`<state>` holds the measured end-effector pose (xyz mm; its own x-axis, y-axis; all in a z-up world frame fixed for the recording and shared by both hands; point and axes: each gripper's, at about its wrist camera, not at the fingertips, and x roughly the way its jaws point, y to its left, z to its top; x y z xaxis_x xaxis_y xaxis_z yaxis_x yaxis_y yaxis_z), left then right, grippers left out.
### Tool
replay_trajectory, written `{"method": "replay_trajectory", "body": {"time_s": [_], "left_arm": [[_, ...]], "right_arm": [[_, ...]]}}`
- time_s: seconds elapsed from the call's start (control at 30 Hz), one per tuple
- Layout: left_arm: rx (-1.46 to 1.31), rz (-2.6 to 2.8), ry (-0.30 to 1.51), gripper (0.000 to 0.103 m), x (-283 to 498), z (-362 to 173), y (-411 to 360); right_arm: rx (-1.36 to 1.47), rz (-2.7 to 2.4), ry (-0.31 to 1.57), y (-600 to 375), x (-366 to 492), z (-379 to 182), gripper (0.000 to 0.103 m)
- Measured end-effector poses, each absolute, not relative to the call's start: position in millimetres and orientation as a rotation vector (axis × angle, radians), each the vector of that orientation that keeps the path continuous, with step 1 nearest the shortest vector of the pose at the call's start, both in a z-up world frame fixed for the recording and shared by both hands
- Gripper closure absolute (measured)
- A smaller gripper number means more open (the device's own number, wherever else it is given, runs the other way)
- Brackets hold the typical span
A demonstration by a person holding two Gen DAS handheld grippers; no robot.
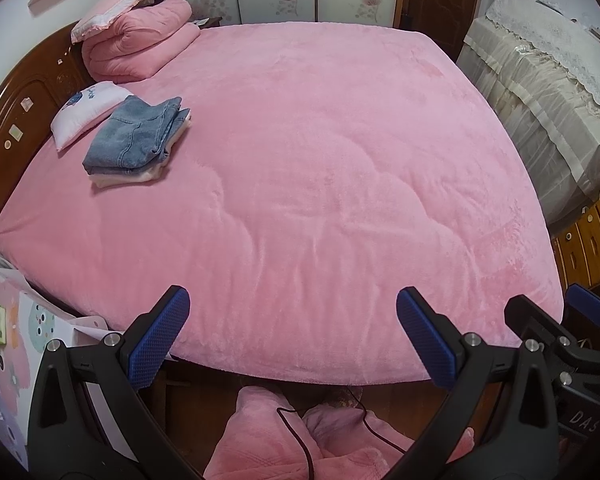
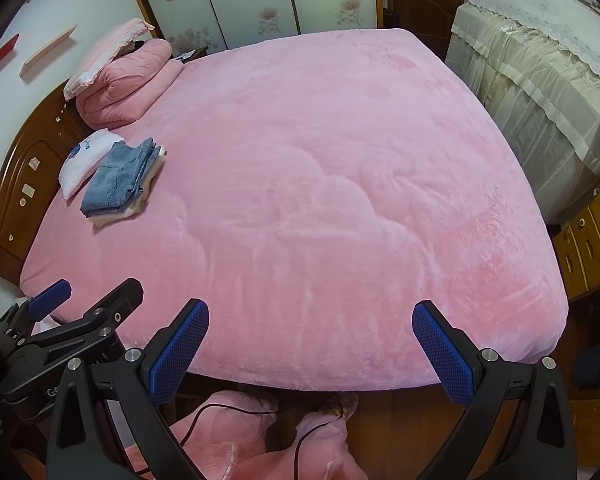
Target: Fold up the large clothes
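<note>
The bed point(image 1: 300, 160) fills the room's middle, its headboard point(image 1: 24, 128) at the left. A stack of folded clothes point(image 1: 136, 140) lies on the bed near the headboard, touching a small pillow point(image 1: 84, 108) just behind it. Farther back a folded quilt point(image 1: 140, 44) carries another pillow point(image 1: 120, 0). A covered cabinet point(image 1: 540, 76) stands right of the bed, drawers point(image 1: 592, 236) in front of it.

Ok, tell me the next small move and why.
Probably lower both grippers toward the near edge of the fluffy pink blanket. The left gripper and right gripper hang open and empty above that edge, while the folded blue jeans already sit stacked by the headboard.
</note>
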<state>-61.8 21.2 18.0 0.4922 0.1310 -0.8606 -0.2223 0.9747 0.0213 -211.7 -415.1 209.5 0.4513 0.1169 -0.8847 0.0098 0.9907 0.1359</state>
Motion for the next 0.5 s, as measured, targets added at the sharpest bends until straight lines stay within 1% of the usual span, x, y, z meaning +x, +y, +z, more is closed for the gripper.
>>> {"method": "replay_trajectory", "body": {"time_s": [0.5], "left_arm": [[-0.074,0.189,1.038,0.001,-56.4,14.5,29.0]], "right_arm": [[0.158,0.028,1.117,-412.9,-210.0,204.3,0.000]]}}
